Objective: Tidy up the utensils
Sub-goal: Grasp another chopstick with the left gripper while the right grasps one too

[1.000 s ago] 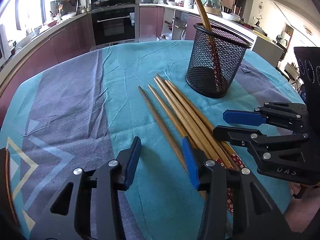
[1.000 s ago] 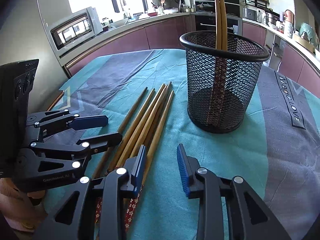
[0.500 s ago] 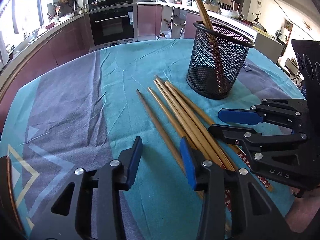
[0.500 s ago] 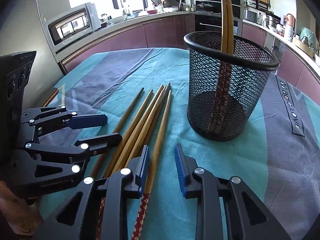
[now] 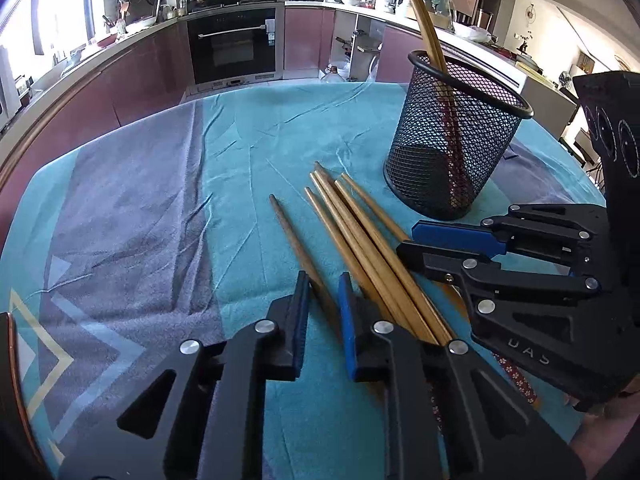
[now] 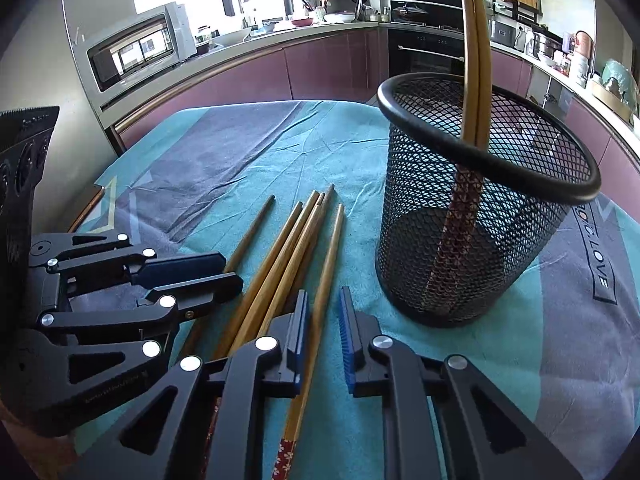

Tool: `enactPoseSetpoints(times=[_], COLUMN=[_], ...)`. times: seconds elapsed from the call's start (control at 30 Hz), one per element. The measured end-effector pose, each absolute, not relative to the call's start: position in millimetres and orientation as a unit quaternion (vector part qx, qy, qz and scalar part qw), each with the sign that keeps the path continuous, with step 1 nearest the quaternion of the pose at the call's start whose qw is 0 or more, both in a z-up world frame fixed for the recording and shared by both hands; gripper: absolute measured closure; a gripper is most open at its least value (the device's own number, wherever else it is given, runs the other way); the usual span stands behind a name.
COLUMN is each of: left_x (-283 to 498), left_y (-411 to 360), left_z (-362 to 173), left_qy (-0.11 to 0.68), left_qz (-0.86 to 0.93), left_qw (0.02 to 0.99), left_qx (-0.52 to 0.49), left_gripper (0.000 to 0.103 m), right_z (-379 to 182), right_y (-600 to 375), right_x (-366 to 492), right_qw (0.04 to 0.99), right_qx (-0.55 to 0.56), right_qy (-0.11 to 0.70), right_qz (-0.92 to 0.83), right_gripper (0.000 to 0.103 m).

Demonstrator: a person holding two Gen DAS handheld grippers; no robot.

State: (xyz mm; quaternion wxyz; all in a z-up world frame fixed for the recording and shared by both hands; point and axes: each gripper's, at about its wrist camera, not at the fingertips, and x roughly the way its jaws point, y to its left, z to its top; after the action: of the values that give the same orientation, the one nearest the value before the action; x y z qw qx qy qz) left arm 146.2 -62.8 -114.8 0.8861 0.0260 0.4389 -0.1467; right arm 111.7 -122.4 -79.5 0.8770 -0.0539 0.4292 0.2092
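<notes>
Both claws have narrowed in the last half second: the left claw (image 5: 323, 308) now straddles the darker chopstick (image 5: 298, 248), the right claw (image 6: 323, 322) brackets the rightmost chopstick (image 6: 325, 276), neither clenched yet, pads apart. Pickups look imminent. The loose bundle (image 5: 360, 236) lies on the tabletop (image 5: 140, 208) beside the mesh holder (image 6: 472, 232), which already holds two chopsticks (image 6: 474, 60). Both claws sit low, pointing forward along the sticks
</notes>
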Motion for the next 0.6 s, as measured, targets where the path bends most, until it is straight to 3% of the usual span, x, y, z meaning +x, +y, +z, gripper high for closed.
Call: enactPoseSetpoints(times=[0.17, 0.6], left_x=[147.9, 136.9], left_y=[-60.4, -49.0], left_z=[-115.7, -111.2], left_qy=[0.439, 0.434], left_qz=[-0.143, -0.147], left_qw=[0.887, 0.889], left_qx=[0.011, -0.019], left_gripper=[0.089, 0.095], right_z=[-79.0, -68.1], right_y=[-127.3, -143.8], right_x=[112.4, 100.9], right_qw=[0.875, 0.876], right_qx=[-0.037, -0.001], right_qy=[0.432, 0.423], right_qz=[0.214, 0.232], right_gripper=[0.097, 0.098])
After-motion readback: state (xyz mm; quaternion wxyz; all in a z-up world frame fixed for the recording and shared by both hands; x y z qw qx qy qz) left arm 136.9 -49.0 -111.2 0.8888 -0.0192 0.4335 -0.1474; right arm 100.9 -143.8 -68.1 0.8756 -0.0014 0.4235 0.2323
